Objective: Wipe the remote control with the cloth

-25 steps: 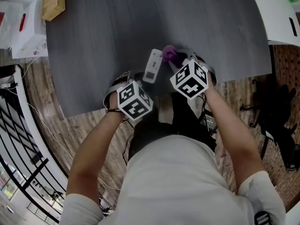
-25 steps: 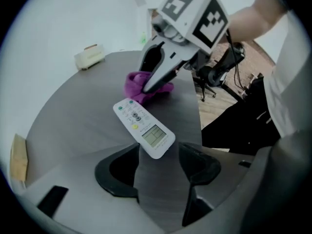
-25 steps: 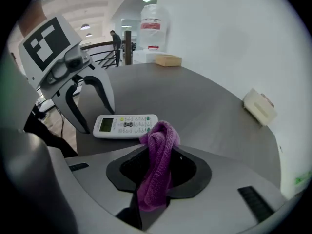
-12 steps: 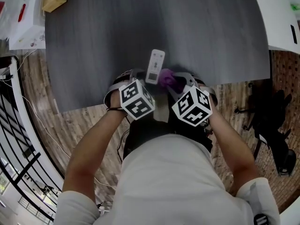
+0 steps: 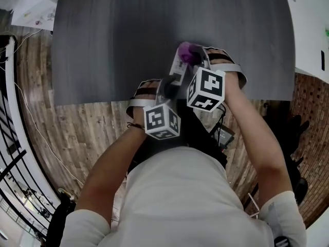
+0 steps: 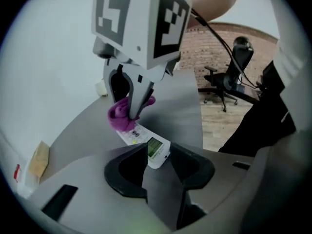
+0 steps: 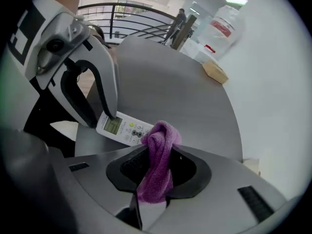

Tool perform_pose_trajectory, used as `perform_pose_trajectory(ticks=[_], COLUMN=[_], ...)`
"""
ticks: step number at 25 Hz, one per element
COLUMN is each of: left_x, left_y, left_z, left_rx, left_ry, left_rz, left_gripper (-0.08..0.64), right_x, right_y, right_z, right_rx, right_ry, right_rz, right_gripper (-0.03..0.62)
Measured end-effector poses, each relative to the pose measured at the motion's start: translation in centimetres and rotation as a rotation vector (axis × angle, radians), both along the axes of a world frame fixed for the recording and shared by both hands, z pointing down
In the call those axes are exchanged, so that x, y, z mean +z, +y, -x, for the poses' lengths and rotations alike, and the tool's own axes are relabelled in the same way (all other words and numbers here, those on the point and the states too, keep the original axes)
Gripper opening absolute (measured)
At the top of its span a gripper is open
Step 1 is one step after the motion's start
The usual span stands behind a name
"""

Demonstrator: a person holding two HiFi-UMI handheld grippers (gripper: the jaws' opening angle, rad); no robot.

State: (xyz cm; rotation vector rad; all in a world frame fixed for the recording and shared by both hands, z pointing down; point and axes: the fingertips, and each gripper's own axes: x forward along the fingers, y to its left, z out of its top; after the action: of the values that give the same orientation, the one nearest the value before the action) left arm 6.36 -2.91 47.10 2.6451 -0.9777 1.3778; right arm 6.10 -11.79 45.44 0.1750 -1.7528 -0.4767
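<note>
Your left gripper (image 6: pixel 157 160) has just been closing its jaws. They now clench the display end of the white rectangular plastic remote control (image 7: pixel 124 127), which sits between them. The remote is over the dark grey desk (image 5: pixel 128 30), just inside its near edge and about midway along it. It looks tipped up off the surface, though I can't be sure. Gripping one end leaves the button face bare for wiping (good choice). Your right gripper (image 7: pixel 157 172) is clamped on the bunched purple terry cloth (image 7: pixel 163 136). A wad pokes past the jaw tips, so fabric rather than plastic meets the remote. That wad touches the button end, away from the left jaws. The step in hand, I'd judge, is wiping strokes along the face toward the display. One risk: an end-only pinch may let the remote pivot under pressure, so press lightly.
</note>
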Motion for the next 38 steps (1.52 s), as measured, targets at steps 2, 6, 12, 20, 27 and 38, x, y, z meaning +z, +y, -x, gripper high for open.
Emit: perform_pose_trajectory(ticks=[2,6,12,20,27,38], left_x=[0.2,0.3,0.6,1.4,1.3,0.8], left_y=[0.3,0.5,0.8,0.8,0.3,2.2], left_z=[-0.5,-0.7,-0.2,0.1,1.4,8.5], left_rx=[0.029,0.014,-0.013,0.098,-0.179,-0.360], left_ry=[0.024,0.053,0.075,0.003,0.437,0.284], left_rz=[0.003,0.022,0.045,0.041,0.406,0.273], left_gripper=[0.139,0.132,0.132,0.287,0.304,0.307], right_x=[-0.1,-0.3,-1.8,1.6,-1.9,-0.5], right_y=[1.2,5.7,6.6,5.6,6.1,8.1], right_z=[0.5,2.3,1.3,-4.5,2.2,7.0], right_rx=[-0.067,-0.175,0.165,0.703,0.725,0.467], right_ry=[0.050,0.060,-0.222,-0.381,-0.705,-0.494], right_rz=[-0.008,0.034,0.322,0.477,0.662,0.583], right_gripper=[0.112,0.112,0.112,0.112,0.112,0.112])
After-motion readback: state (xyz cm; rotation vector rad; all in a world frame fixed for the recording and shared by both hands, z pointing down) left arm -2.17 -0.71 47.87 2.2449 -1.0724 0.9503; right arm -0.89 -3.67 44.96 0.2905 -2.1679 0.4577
